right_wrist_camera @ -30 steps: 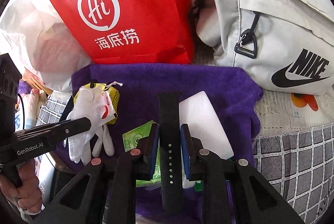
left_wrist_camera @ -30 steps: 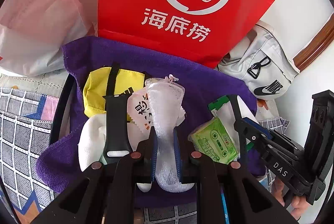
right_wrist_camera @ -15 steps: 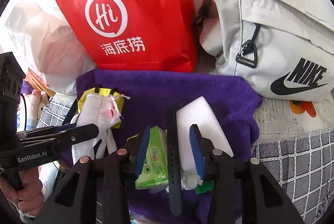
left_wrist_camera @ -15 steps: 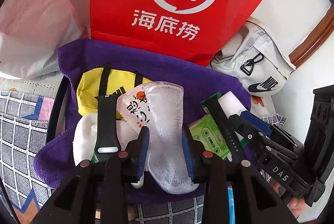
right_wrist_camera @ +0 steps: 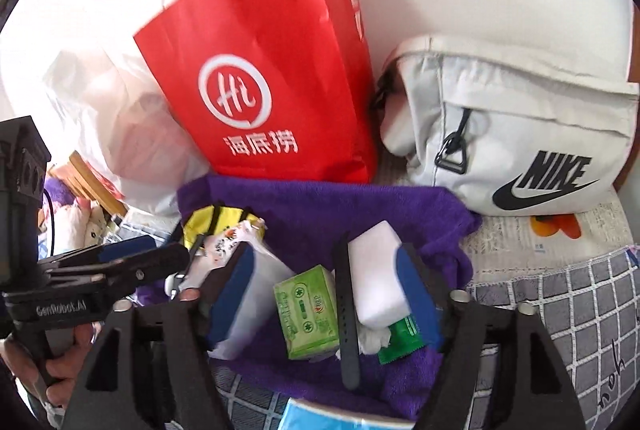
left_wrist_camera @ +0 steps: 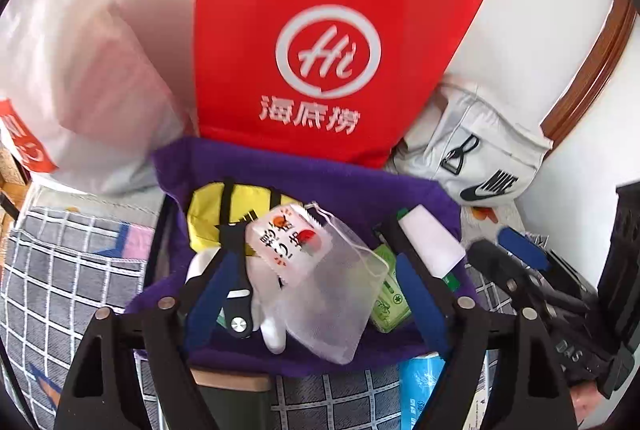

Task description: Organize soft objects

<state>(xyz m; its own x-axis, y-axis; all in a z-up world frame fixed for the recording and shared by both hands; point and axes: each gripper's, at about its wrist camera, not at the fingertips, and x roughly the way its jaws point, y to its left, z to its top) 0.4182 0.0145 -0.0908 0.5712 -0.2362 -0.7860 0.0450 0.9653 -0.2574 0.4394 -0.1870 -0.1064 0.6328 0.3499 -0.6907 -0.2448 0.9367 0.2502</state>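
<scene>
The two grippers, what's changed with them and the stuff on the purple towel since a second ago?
Both let go. The left gripper was shut on the white mesh pouch; its jaws have just been opening and the pouch lies loose between them. The right gripper was clamped on the black watch strap; its jaws have just been opening too, strap free. Both views pulled back. The purple towel, red bag and grey Nike bag stayed put.

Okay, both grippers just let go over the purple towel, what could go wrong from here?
1. The mesh pouch lies loosely across the glove and the snack packet; it may slide toward the towel's near edge.
2. The right gripper's jaws, which have just been opening, straddle the watch strap, tissue pack and sponge; moving sideways could drag them.
3. The left gripper sits close beside the right one, so they might bump.
</scene>
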